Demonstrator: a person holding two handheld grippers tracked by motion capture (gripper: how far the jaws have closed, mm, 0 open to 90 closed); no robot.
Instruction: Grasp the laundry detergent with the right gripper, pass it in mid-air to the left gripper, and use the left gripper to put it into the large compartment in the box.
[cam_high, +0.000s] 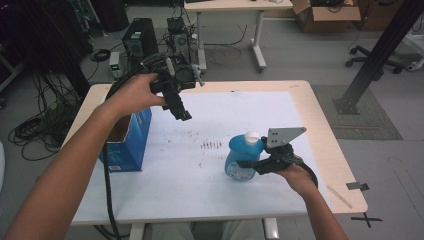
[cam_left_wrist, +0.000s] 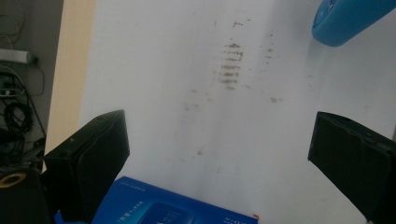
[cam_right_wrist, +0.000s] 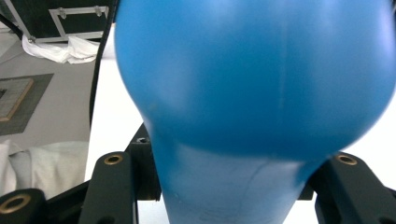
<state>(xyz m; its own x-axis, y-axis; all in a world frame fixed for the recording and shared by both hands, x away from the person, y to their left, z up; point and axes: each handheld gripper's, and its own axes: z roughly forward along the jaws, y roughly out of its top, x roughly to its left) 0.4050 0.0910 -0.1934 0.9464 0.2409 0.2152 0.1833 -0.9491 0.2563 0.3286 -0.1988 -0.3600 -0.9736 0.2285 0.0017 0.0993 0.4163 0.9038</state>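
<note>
Blue box (cam_high: 129, 142): standing open-topped at bench (cam_high: 210, 195) left edge; white label strip near its base, print too small for reading. Left gripper (cam_high: 183, 114): hovering above bench beside box, jaws gaping wide, holding nothing. Blue bottle (cam_high: 243, 156): sitting right of centre, rounded translucent body, white cap, pale label low on front, text illegible. Right gripper (cam_high: 244, 163): clamping bottle at its narrower part, jaws pressing both sides.

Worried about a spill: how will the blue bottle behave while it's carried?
The blue bottle looks smooth and rounded, so it may slip or swivel in the right claw, gripped at its narrow part. Its white cap appears on, so spilling seems unlikely.
</note>
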